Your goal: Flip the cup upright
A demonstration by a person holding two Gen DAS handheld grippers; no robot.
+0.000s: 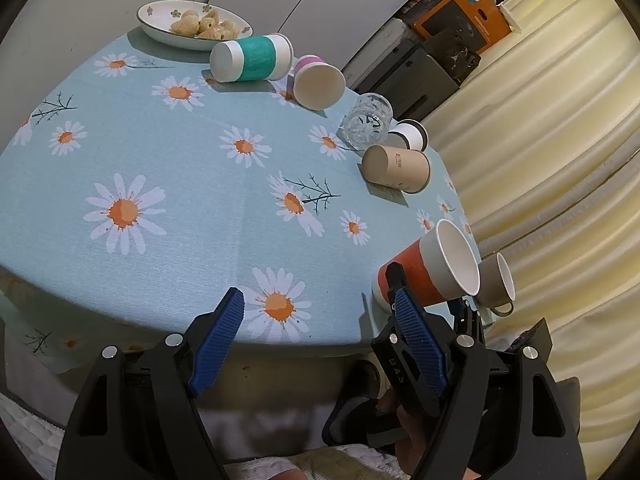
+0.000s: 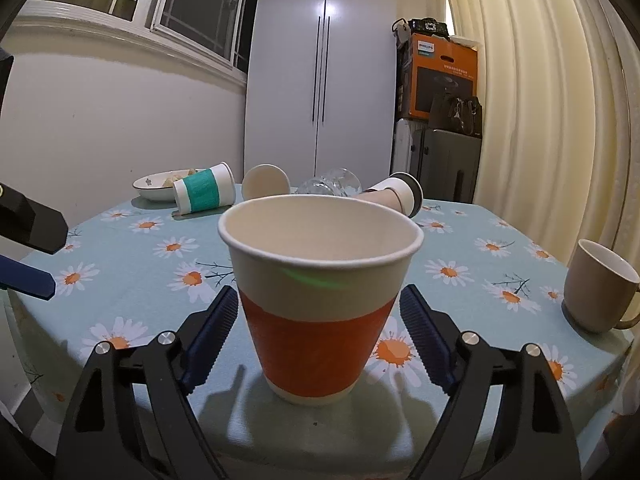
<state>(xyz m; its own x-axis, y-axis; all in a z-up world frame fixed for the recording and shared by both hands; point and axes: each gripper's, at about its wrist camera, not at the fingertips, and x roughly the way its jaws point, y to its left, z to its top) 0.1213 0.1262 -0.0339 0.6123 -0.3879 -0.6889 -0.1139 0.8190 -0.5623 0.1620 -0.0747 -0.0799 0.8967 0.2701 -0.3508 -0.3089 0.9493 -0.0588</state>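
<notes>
Blue ribbed pads line the left tongs (image 1: 320,316), which are seen in the left wrist view spread wide with nothing between them, hanging over the near edge of the round table (image 1: 168,184) with its pale blue daisy-print cloth. Near the table's near right edge, the orange-banded white paper cup (image 1: 428,268) is seen with the right tongs' black finger against its side. Just beyond it at the right edge a beige ceramic mug (image 1: 494,280) is seen. Along the far edge several cups lie on their sides: a teal-banded white paper cup (image 1: 252,58), a pink-banded white paper cup (image 1: 318,80), a clear cut-glass tumbler (image 1: 368,120), a small white paper cup (image 1: 408,134) and a plain brown paper cup (image 1: 398,168). A white floral-rimmed dish of biscuits (image 1: 192,26) is set at the far left edge.

In the right wrist view the orange-banded cup (image 2: 320,300) is shown standing upright on its base, mouth up, near the table's near edge. It stands between the fingers of the right tongs (image 2: 316,312), which are spread wide; a small gap is visible at each side, so the cup does not appear to be gripped.

The cup is judged light and thin-walled, easily crushed or tipped. It would best be taken gently at the orange band, below the rolled rim.
</notes>
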